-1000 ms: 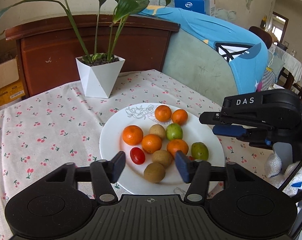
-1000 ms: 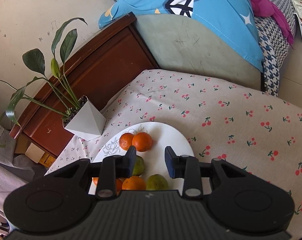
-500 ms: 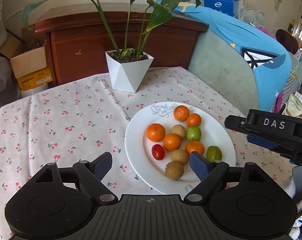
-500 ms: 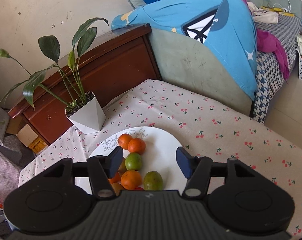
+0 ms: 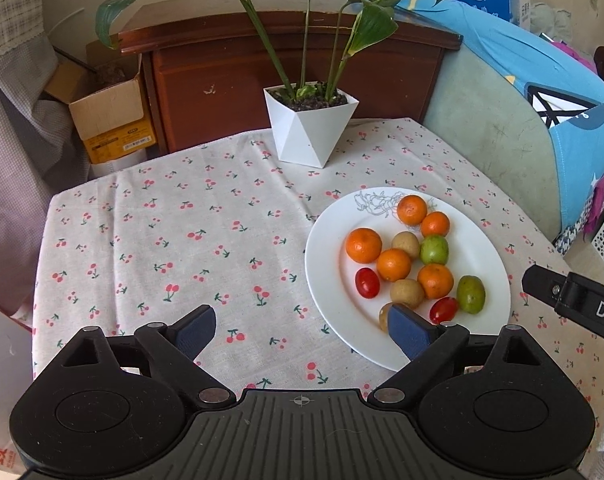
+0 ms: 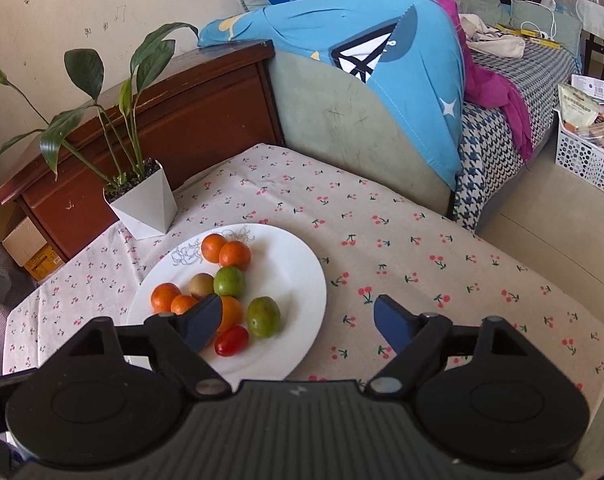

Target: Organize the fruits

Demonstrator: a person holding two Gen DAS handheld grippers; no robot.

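Jaws wider — 3rd kiwi (image 5: 385, 314) left-cam only

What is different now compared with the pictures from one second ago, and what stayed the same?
Both grippers have drawn back from the plate. The left gripper and the right gripper have just been opening their jaws, which now stand wide with nothing between them. No fruit was picked up. The oranges, the green fruits, the cherry tomatoes and the potted plant stayed where they were.
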